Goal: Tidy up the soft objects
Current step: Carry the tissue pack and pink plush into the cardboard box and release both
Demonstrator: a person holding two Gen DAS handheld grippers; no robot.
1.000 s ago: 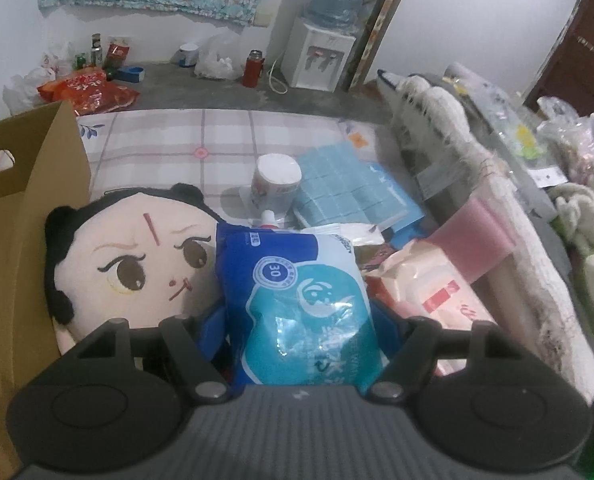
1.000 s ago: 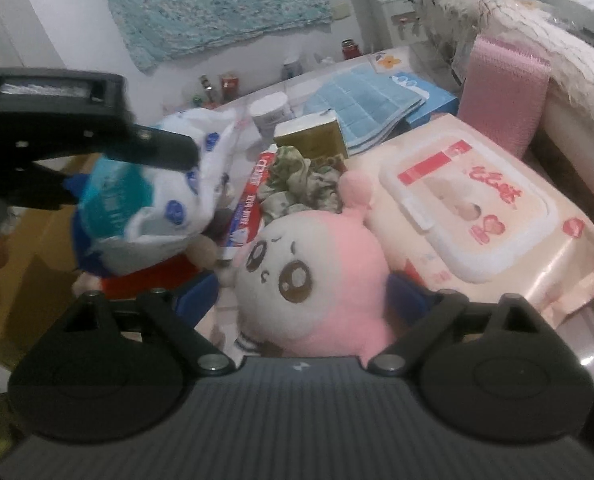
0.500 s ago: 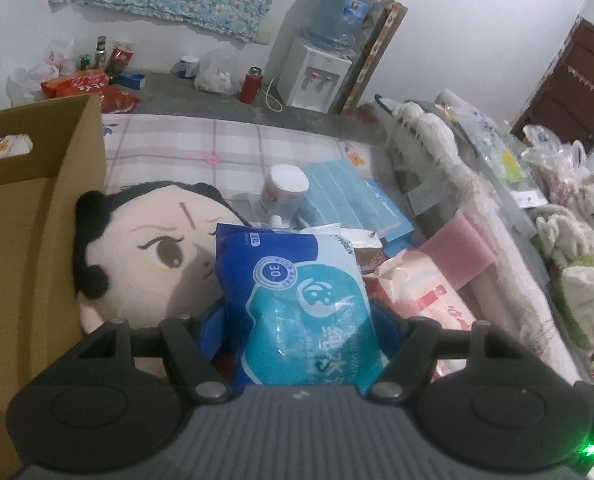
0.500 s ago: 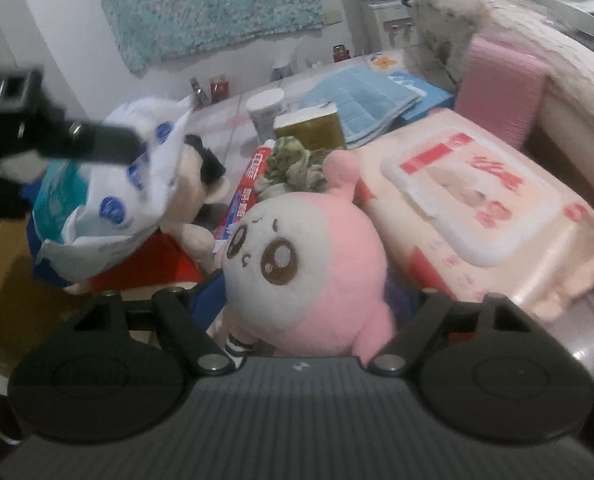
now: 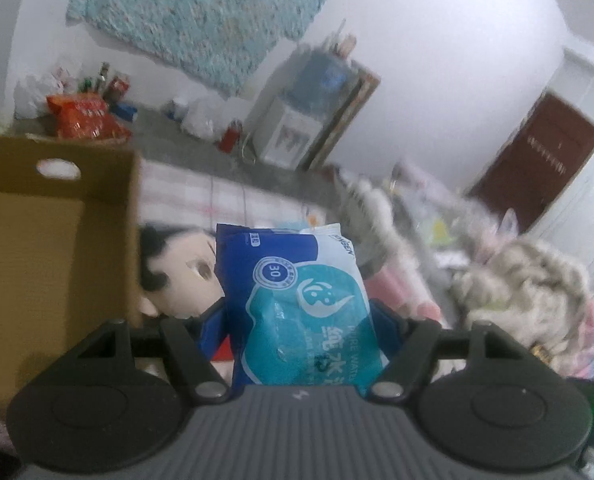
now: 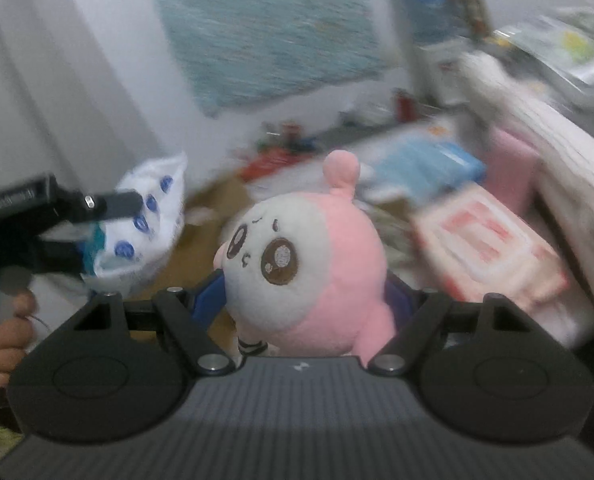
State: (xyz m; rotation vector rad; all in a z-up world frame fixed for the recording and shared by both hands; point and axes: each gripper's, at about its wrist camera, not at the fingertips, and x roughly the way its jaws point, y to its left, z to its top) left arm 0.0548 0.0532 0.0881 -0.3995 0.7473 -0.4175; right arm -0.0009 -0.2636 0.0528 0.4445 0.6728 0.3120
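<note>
The cardboard box [image 5: 57, 248] now fills more of the left side than a moment ago. The left gripper [image 5: 297, 320] squeezes the blue wet-wipes pack [image 5: 297, 300] and has lifted it up beside the box. The right gripper [image 6: 309, 296] hugs the pink plush toy [image 6: 305, 256], also raised off the pile, so both soft things look ready to go in.

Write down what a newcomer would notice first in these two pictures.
A pink plush fills the centre of the right view, clamped in the right hand-held gripper. In the left view a blue wipes pack is clamped in the left hand-held gripper, beside a cardboard box.
</note>
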